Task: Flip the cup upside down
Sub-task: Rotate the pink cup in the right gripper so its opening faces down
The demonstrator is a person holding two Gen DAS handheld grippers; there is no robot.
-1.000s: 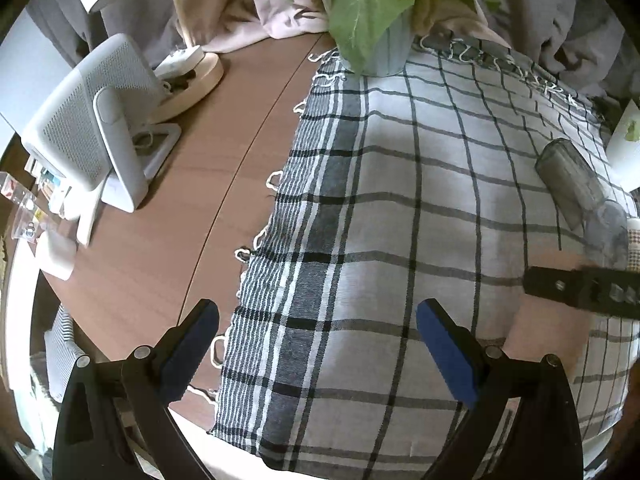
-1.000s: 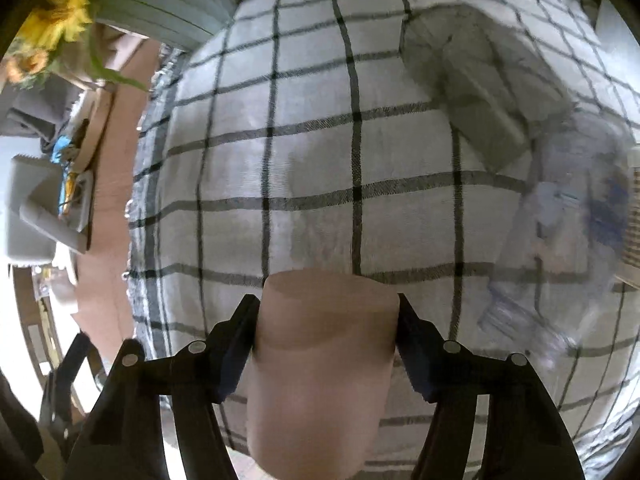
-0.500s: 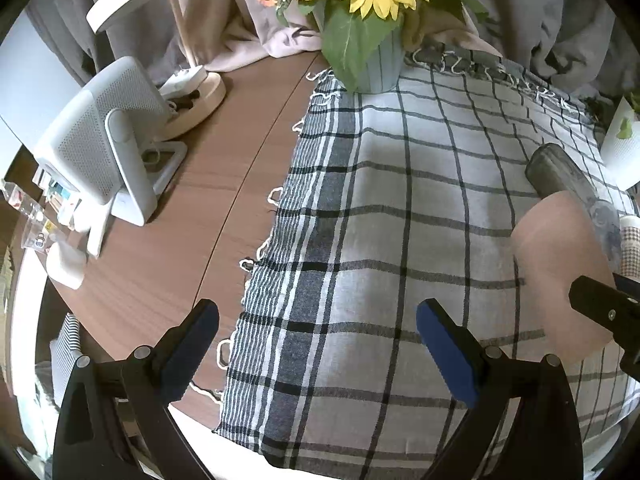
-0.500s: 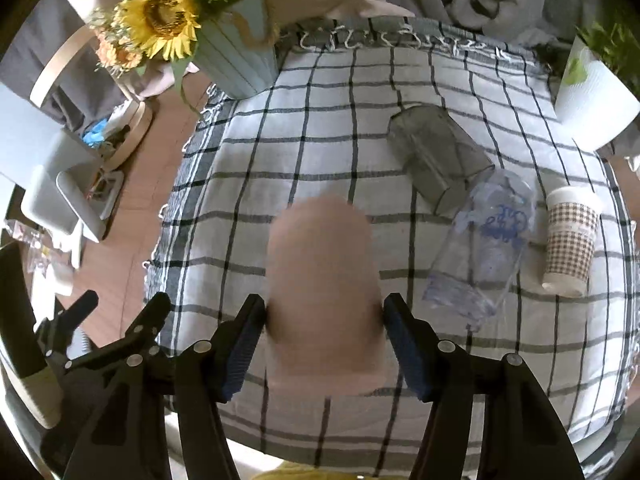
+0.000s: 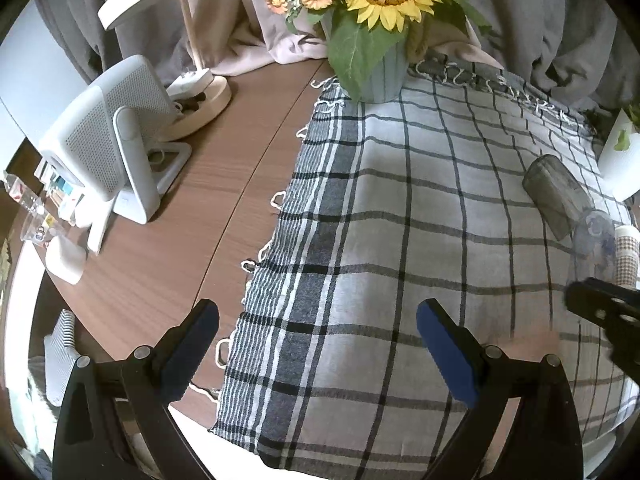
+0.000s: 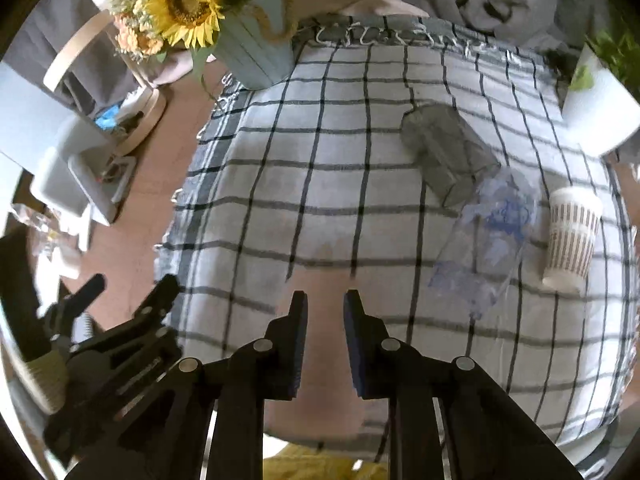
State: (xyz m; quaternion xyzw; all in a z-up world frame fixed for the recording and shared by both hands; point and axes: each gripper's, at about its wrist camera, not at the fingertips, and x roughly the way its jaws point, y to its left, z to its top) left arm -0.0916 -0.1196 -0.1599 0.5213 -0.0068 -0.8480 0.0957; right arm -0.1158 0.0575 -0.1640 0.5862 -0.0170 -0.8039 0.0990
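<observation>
A pale pink cup (image 6: 320,364) stands on the checked cloth (image 6: 340,184) close below my right gripper (image 6: 325,344), blurred; which end is up I cannot tell. The right gripper's jaws stand close together above it and hold nothing. In the left wrist view a sliver of the cup (image 5: 532,344) shows behind my right finger. My left gripper (image 5: 318,354) is open and empty above the cloth's (image 5: 400,208) near left edge. The right gripper's arm (image 5: 604,312) shows at the right edge of the left wrist view.
A dark glass (image 6: 448,156), a clear plastic cup (image 6: 488,236) and a patterned paper cup (image 6: 570,240) lie or stand at the right. A sunflower vase (image 6: 256,56) is at the back, a white pot (image 6: 600,108) far right, a white device (image 5: 108,140) and lamp (image 5: 192,92) on the wood table.
The right gripper let go of the pink cup, which now stands on the cloth, and its jaws closed together. The left gripper stayed open and pulled back slightly.
</observation>
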